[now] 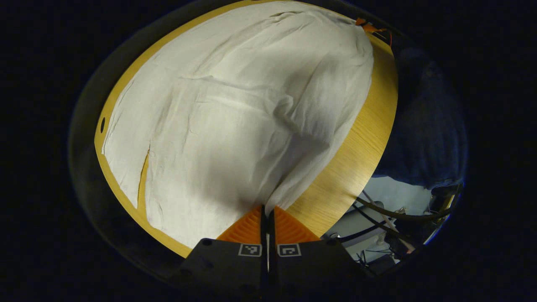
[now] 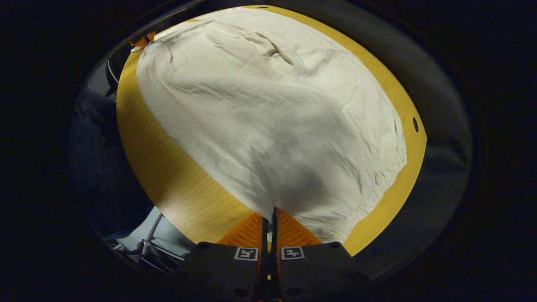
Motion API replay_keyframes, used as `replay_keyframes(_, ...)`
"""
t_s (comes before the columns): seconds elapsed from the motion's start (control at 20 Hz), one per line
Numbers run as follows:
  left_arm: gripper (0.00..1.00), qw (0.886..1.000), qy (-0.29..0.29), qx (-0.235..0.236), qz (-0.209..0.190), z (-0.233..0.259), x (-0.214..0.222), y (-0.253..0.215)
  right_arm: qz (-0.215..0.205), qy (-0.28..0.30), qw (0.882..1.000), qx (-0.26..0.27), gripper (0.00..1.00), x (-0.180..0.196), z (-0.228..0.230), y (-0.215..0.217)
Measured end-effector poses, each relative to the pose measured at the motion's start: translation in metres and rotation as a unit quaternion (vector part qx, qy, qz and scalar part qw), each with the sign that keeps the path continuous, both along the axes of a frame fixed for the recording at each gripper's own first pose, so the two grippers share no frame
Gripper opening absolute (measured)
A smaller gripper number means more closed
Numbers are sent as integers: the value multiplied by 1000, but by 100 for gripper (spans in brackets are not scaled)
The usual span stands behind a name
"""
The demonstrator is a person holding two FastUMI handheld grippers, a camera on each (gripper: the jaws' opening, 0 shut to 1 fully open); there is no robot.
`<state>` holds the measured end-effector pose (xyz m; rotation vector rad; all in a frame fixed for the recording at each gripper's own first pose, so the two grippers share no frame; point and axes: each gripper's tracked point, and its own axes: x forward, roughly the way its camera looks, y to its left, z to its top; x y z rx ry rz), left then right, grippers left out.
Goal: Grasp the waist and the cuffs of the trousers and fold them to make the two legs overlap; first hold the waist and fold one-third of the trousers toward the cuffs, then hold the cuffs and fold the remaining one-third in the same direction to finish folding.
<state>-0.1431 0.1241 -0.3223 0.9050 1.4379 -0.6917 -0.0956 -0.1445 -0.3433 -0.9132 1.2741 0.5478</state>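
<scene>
Off-white trousers (image 1: pixel 235 117) lie spread over a yellow wooden table (image 1: pixel 356 159). My left gripper (image 1: pixel 267 209) is shut on the near edge of the cloth, at the end where a narrow slit (image 1: pixel 144 172) parts the two legs. The cloth rises in a fold from its fingertips. My right gripper (image 2: pixel 269 214) is shut on the trousers (image 2: pixel 277 109) near the gathered waist edge (image 2: pixel 369 205). Each view shows the other gripper far off at the opposite corner of the cloth: the right gripper (image 1: pixel 369 27) and the left gripper (image 2: pixel 144 41).
The table (image 2: pixel 168 167) has a small hole (image 1: pixel 102 124) near its far rim, the same hole (image 2: pixel 415 124) in the right gripper view. A person in dark blue (image 1: pixel 428 126) stands at the near table edge. Cables (image 1: pixel 390 214) lie below it.
</scene>
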Motion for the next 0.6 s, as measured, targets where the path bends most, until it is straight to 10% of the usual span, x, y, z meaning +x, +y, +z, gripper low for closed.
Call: replay_keyframes(0.6,0,977,-208,38,33,94,196,-31,-188,-218,956,60,5,127,93,33)
